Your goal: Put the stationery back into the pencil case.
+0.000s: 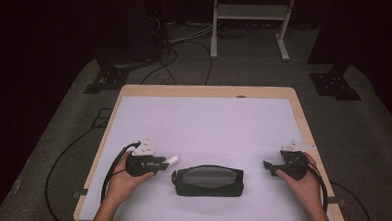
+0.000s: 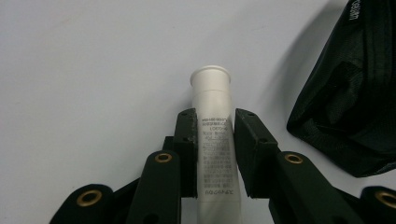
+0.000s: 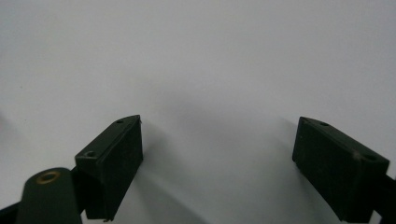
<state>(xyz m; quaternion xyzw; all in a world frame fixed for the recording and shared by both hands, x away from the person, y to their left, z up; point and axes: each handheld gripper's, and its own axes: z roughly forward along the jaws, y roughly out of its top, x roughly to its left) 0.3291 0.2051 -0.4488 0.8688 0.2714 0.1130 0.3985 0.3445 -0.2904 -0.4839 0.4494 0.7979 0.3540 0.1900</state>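
My left gripper (image 2: 214, 123) is shut on a white tube (image 2: 214, 140) with small printed text; the tube's capped end sticks out past the pads. In the high view that gripper (image 1: 160, 162) sits at the table's front left, the white tube (image 1: 172, 160) pointing right toward a black zip pouch (image 1: 209, 180). A corner of the pouch (image 2: 355, 98) lies to the right in the left gripper view. My right gripper (image 3: 217, 154) stands open over bare white surface with nothing between its pads. It rests at the front right (image 1: 267, 166), pointing left toward the pouch.
A white sheet (image 1: 203, 126) covers the wooden table (image 1: 205, 90). Cables trail from both grippers off the table's sides. Beyond the table stand a white shelf frame (image 1: 250, 23) and dark stands on a grey floor.
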